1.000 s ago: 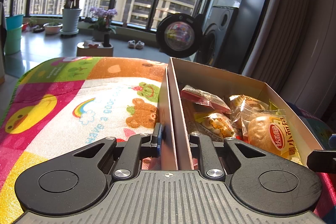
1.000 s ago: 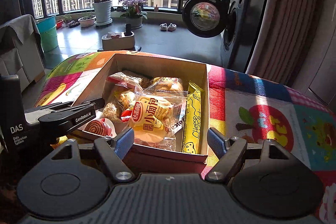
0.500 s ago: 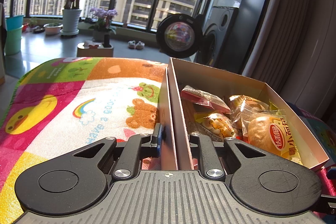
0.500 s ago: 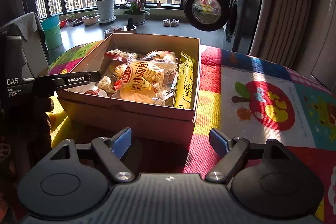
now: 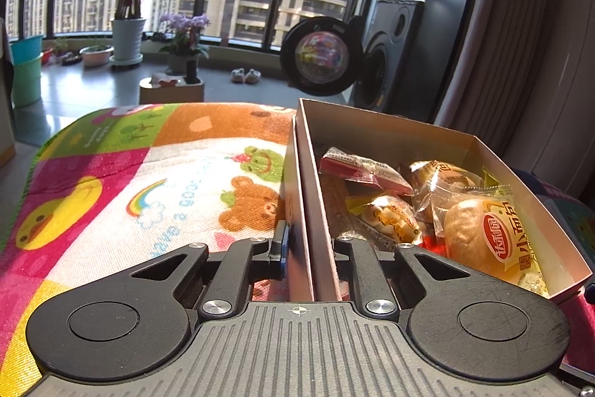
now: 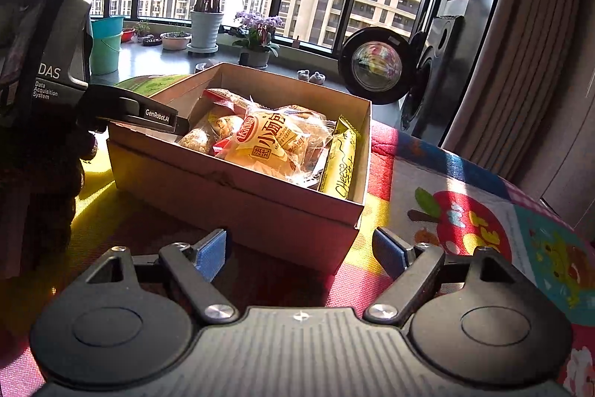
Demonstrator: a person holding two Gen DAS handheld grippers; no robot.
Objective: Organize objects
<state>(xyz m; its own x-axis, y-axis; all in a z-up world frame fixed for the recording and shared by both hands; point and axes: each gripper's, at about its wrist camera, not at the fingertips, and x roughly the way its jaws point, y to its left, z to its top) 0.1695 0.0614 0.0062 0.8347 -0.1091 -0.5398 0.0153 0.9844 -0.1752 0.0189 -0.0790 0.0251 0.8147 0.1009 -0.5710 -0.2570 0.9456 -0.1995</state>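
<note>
The cardboard box (image 6: 238,190) of light, crinkly snack packets (image 6: 266,146) sits on the play mat (image 5: 111,181). The left gripper (image 5: 308,248) clamps its thin, bendable side wall; the right gripper (image 6: 299,250) hangs apart.

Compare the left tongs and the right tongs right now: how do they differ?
The left tongs are shut on the side wall of the brown cardboard snack box; the right tongs are open and hold nothing. The left tongs reach over the box rim, while the right tongs sit short of its near wall, not touching. Both have black arms with blue pads.
</note>
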